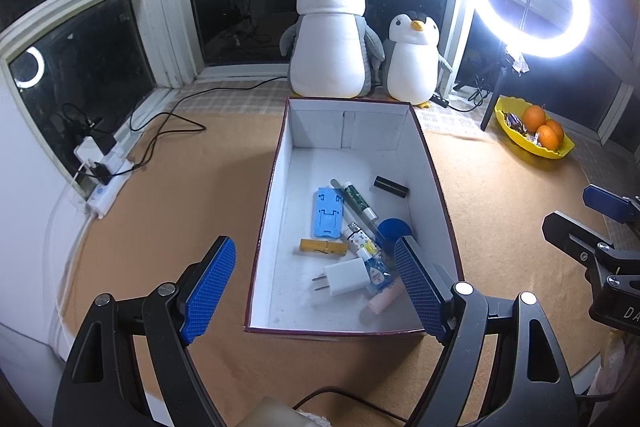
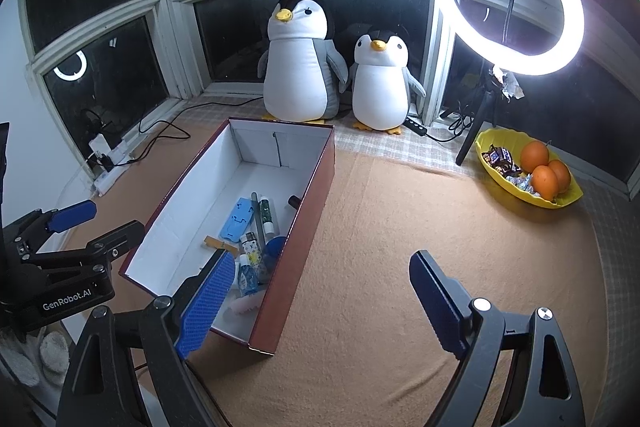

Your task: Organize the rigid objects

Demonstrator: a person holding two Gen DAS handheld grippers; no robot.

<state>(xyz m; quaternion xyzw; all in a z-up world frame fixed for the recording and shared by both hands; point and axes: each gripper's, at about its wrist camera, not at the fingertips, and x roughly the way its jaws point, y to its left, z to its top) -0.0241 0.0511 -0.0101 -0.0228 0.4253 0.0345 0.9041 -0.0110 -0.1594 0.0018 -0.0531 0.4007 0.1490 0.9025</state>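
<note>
Left wrist view: the box [image 1: 434,179] is seen lying just ahead of and below the left gripper [image 1: 316,287], its open top turned up so that small things can be dropped in from above.
Left gripper: its jaws are held wide apart with nothing between the pads; the near end of the box is framed between them, which is judged a waiting pose, not a grasp.
Right gripper [image 2: 320,299]: its jaws are likewise spread and empty, poised over bare orange cloth [image 2: 400,247]; the box is seen ahead and to its left, with the left finger overlapping the box's near corner in the picture.
Box contents: a blue phone stand [image 1: 329,213], a white charger plug [image 1: 346,277], a yellow clip [image 1: 323,247], a black tube [image 1: 391,186], a blue round lid [image 1: 394,229], a pen-like stick and small bottles are gathered at the end nearest the left gripper, some lying across each other.
Far half of box: left bare.
Cloth around the grippers: no loose rigid item is seen on it, so the collecting is judged largely done.
Background: two plush penguins [image 1: 330,39] and a yellow fruit dish [image 2: 528,171] are set well beyond both grippers and appear to lie outside the job.
</note>
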